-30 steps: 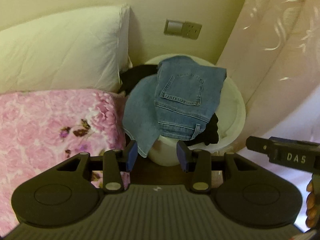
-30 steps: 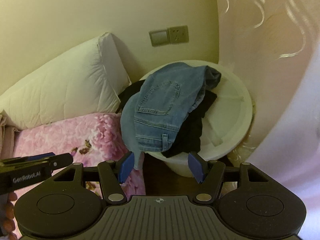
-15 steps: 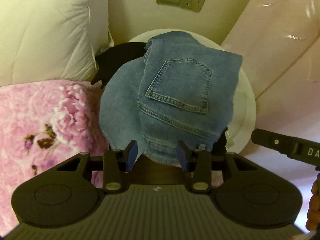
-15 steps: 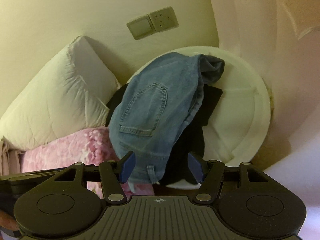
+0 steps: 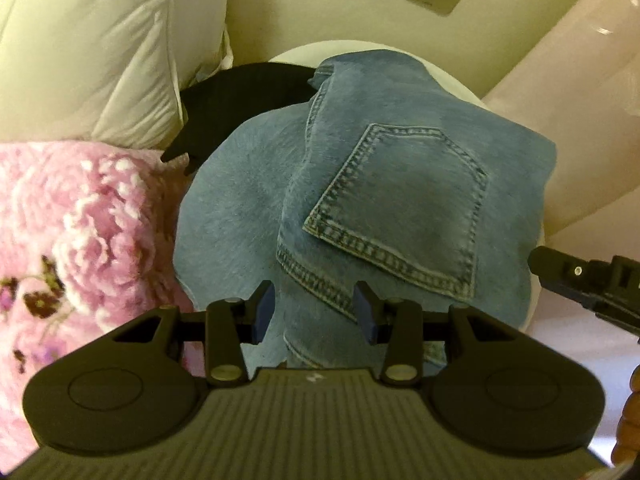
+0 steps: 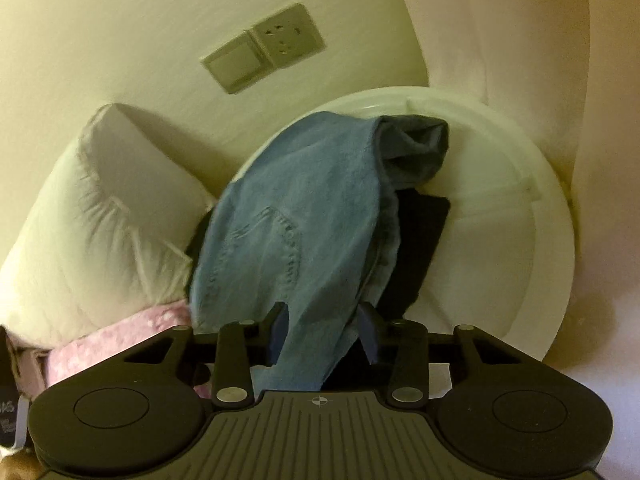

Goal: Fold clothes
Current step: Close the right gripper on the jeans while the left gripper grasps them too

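1. Blue denim jeans (image 5: 384, 200) lie in a heap on top of a round white basket (image 6: 552, 248), and part of them hangs over its front rim. A black garment (image 5: 244, 100) lies under them.
2. Denim looks thick and a bit heavy. It is soft enough to bend but will not slip away easily. The hanging edge near the waist seams looks like the best place to grab.
3. The left gripper (image 5: 314, 312) has its fingers apart, with the jeans' hem between them. The pads do not seem to press yet.
4. The right gripper (image 6: 322, 330) is closing its fingers around a hanging flap of denim. I cannot see the pads pinching it yet.
5. The left view shows the back pocket (image 5: 404, 216) clearly and the pink flowery blanket (image 5: 80, 240). The right view shows the empty side of the basket, and a dark folded cuff at the top.
6. Both views show a white pillow (image 6: 104, 216) and a wall socket (image 6: 264, 48).
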Available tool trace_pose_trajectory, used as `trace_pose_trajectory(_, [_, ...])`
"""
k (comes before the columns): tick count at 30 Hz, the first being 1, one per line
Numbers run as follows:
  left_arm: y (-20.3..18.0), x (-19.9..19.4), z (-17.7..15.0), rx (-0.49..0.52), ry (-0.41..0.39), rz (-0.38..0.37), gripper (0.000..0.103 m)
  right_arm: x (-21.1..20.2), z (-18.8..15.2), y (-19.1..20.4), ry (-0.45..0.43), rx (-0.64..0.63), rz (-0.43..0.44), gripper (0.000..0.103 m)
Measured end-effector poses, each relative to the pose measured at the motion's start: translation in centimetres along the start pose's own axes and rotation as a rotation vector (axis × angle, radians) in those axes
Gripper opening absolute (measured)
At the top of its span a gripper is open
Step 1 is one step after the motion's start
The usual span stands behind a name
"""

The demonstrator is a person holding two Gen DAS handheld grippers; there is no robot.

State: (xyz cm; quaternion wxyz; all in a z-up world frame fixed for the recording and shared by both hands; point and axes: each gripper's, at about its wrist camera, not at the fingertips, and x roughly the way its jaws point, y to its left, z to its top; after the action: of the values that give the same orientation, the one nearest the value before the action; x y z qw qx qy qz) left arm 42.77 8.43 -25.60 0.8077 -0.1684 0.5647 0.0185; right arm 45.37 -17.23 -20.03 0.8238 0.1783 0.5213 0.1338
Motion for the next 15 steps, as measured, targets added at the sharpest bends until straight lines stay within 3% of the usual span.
trace_pose_trajectory(9, [1.9,3.0,1.1,-0.163,0.015,-0.087,0.045,4.0,1.1,-1.1,0.042,0.028,0.001,0.042])
trace_pose_trajectory(10, [2.0,3.3,1.2,-0.170,0.013,-0.090,0.045,4.3,1.3,-1.0,0.040,0.018,0.006,0.029])
trace_pose_trajectory(11, [2.1,3.5,1.3,-0.170,0.012,-0.088,0.045,4.5,1.5,-0.9,0.037,0.006,0.010,0.025])
trace_pose_trajectory(15, [2.0,2.3,1.2,-0.141,-0.024,-0.104,0.025,2.5,2.0,1.3,-0.024,-0.104,0.045,0.005])
